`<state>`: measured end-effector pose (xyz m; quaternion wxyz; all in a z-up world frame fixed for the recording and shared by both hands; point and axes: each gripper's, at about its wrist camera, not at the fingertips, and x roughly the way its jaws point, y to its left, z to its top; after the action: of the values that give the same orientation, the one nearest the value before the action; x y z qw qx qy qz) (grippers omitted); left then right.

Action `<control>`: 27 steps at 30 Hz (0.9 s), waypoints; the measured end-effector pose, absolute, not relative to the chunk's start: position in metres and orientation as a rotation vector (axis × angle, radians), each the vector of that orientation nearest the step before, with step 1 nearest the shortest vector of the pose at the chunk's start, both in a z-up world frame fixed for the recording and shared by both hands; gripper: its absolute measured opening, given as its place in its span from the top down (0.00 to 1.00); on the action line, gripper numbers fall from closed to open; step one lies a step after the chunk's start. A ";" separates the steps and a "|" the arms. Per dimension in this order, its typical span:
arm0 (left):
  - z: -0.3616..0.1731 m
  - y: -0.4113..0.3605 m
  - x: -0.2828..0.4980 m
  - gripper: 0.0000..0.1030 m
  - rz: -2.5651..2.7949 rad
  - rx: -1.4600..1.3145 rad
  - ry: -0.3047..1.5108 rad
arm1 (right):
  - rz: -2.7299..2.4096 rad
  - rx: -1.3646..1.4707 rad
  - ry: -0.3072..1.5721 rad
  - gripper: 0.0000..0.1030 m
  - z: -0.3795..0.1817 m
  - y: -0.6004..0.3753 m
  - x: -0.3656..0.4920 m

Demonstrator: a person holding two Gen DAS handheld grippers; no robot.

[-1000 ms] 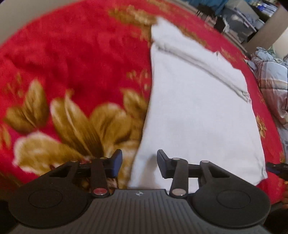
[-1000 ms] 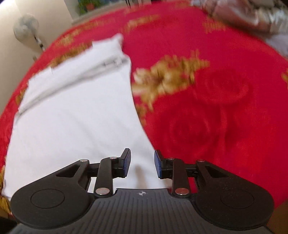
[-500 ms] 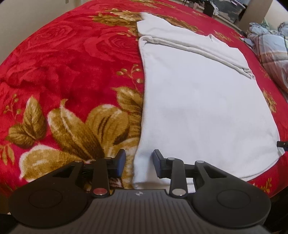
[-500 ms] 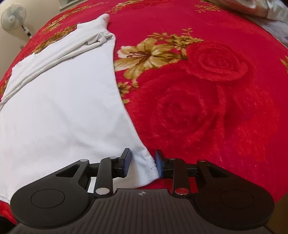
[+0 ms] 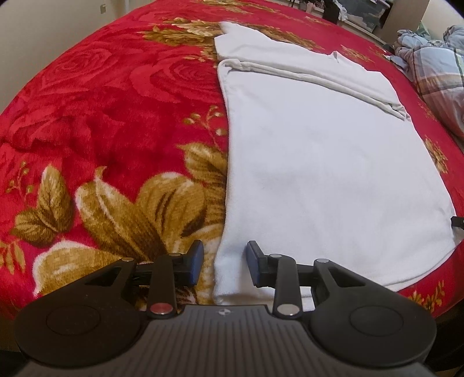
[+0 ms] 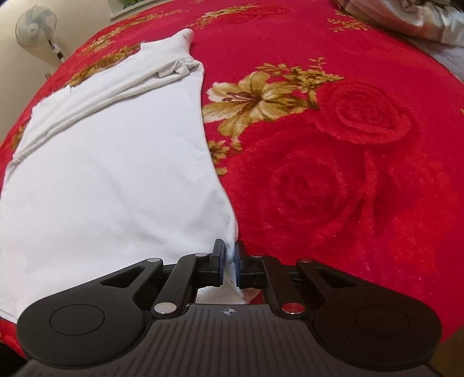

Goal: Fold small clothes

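Note:
A white garment (image 5: 319,162) lies flat on a red flowered blanket (image 5: 101,101), with its far end folded over in a band. My left gripper (image 5: 224,252) stands open astride the garment's near left corner; the cloth edge runs between its pads without being pressed. In the right wrist view the same garment (image 6: 116,174) fills the left half. My right gripper (image 6: 230,252) is shut on its near right corner, with a thin ridge of white cloth pinched between the blue pads.
The red blanket (image 6: 333,174) stretches wide to the right of the garment. Plaid bedding (image 5: 435,63) is bunched at the far right, and more bedding (image 6: 406,14) lies at the top right. A standing fan (image 6: 36,26) is by the wall.
My right gripper's jaws have shut on the garment's near right corner. The left jaws narrowed a little around the left edge, and that hand rolled slightly.

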<state>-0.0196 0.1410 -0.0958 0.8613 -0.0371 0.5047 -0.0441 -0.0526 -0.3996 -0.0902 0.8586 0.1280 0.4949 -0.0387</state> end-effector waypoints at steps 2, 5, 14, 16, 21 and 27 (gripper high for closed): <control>-0.096 0.141 -0.020 0.65 -0.092 -0.074 1.058 | -0.076 0.262 1.046 0.93 -0.092 -0.398 -0.052; -0.096 0.140 -0.020 0.65 -0.093 -0.067 1.058 | -0.068 0.223 1.054 0.91 -0.095 -0.393 -0.051; -0.070 0.139 -0.028 0.97 -0.176 -0.080 0.989 | -0.050 0.284 0.990 0.96 -0.076 -0.399 -0.055; -0.046 0.143 -0.036 0.97 -0.219 -0.112 0.931 | -0.008 0.296 0.933 0.96 -0.054 -0.399 -0.062; 0.019 0.160 -0.076 0.98 -0.329 -0.142 0.804 | 0.115 0.346 0.784 0.97 0.011 -0.406 -0.099; 0.113 0.220 -0.133 0.98 -0.420 -0.238 0.613 | 0.275 0.461 0.611 0.97 0.088 -0.427 -0.181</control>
<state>-0.1328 0.2201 0.1125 0.9249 -0.1162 0.2988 -0.2047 -0.1810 -0.4273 0.0877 0.9185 0.2241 0.2970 0.1340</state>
